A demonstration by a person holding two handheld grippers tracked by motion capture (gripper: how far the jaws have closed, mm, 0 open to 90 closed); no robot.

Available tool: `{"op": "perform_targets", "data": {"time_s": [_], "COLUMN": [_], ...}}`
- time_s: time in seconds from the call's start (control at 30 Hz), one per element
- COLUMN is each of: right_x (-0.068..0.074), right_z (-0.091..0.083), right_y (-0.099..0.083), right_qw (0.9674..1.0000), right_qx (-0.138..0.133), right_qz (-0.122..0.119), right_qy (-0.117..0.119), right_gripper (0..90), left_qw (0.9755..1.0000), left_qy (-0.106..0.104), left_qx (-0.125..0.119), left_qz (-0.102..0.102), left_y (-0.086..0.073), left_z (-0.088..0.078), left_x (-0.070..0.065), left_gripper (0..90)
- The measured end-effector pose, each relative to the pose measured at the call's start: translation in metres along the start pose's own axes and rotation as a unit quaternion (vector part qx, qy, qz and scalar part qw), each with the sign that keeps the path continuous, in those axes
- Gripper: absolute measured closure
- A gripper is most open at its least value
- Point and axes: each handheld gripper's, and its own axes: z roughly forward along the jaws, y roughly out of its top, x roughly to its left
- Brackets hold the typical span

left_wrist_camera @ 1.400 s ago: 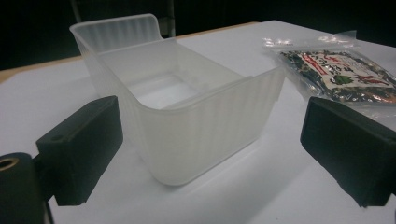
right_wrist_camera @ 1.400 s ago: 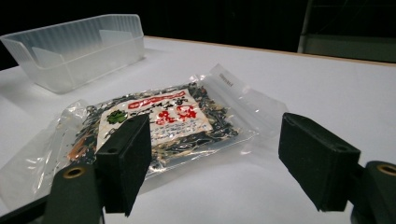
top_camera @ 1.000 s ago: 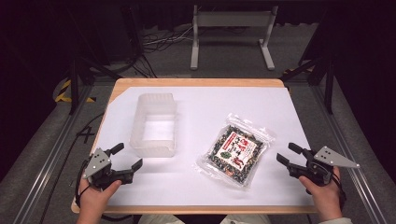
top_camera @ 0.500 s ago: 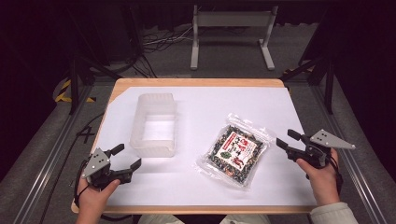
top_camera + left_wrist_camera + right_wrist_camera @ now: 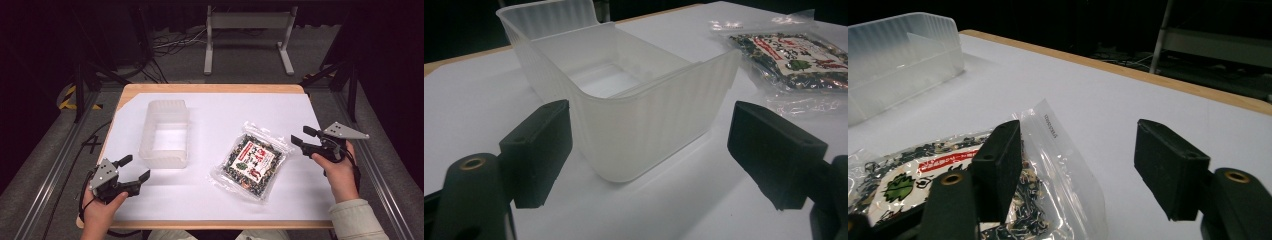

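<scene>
A wooden table (image 5: 210, 89) covered by a white sheet (image 5: 225, 185) takes up the middle of the high view, with dark floor, cables and a metal stand beyond its far edge.

On the left half of the sheet stands a frosted plastic tub (image 5: 165, 132), open at the top and upright, its long side running away from the person. In the left gripper view the tub (image 5: 624, 95) looks empty, though its cloudy walls make the far end hard to judge.

To the right of the tub, apart from it, a clear bag (image 5: 252, 160) lies flat and turned at an angle. It holds dark bits, possibly seeds or dried leaves, under a red, white and green label.

The left gripper (image 5: 134, 169) sits near the front left corner of the table, held in the person's left hand (image 5: 102, 210). Its jaws are spread wide with nothing between them, aimed at the near end of the tub.

The right gripper (image 5: 302, 136) is held by the right hand (image 5: 337, 167) just beside the bag's right edge. Its jaws stand apart and empty; in the right gripper view the bag's clear corner (image 5: 1058, 150) lies just beyond the left jaw, while the right jaw is over bare sheet.
</scene>
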Motion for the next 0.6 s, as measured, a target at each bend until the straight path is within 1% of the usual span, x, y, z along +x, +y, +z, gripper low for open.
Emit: {"op": "perform_targets", "data": {"time_s": [0.03,0.1,0.17,0.2,0.27,0.3,0.37,0.4,0.47,0.53,0.57,0.6], "right_x": [-0.001,-0.002,-0.003,-0.005,-0.005,-0.008,-0.010,-0.011,-0.012,-0.011,-0.011,-0.011], "right_z": [0.003,0.006,0.013,0.019,0.021,0.027,0.032,0.034,0.037,0.038,0.039,0.040], "right_y": [0.000,-0.001,-0.002,-0.003,-0.003,-0.006,-0.009,-0.011,-0.013,-0.016,-0.018,-0.020], "right_qw": [1.0000,1.0000,0.9997,0.9995,0.9993,0.9990,0.9981,0.9976,0.9969,0.9965,0.9961,0.9957], "right_qx": [0.003,0.006,0.019,0.028,0.033,0.044,0.060,0.067,0.076,0.082,0.087,0.090], "right_qz": [-0.004,-0.006,-0.012,-0.016,-0.014,-0.004,0.011,0.014,0.018,0.014,0.015,0.018], "right_qy": [0.002,0.003,0.000,-0.006,-0.007,-0.009,-0.010,-0.010,-0.003,0.003,0.008,0.010], "right_gripper": [37.7,38.5,39.7,40.3,40.3,40.2,38.9,38.9,39.5,41.2,41.7,42.1], "left_qw": [1.0000,1.0000,1.0000,1.0000,1.0000,0.9999,0.9999,0.9999,0.9999,0.9999,0.9998,0.9997], "left_qy": [0.003,0.003,0.005,0.007,0.008,0.008,0.008,0.008,0.008,0.008,0.014,0.015], "left_qx": [-0.001,-0.004,-0.005,-0.004,-0.004,-0.004,-0.005,-0.006,-0.004,-0.004,0.000,0.001], "left_qz": [0.004,0.004,0.004,0.004,0.004,0.007,0.005,0.005,0.005,0.008,0.015,0.020], "left_y": [0.000,0.000,0.000,-0.001,-0.001,-0.001,-0.001,-0.001,-0.001,-0.002,-0.002,-0.002], "left_z": [0.000,0.000,0.000,0.000,0.000,0.000,0.000,0.001,0.001,0.001,0.002,0.003], "left_x": [0.000,0.000,0.001,0.001,0.001,0.001,0.001,0.001,0.001,0.001,-0.001,-0.001], "left_gripper": [19.6,19.3,19.0,18.4,18.0,17.8,17.7,17.6,17.6,17.7,18.2,18.5]}}
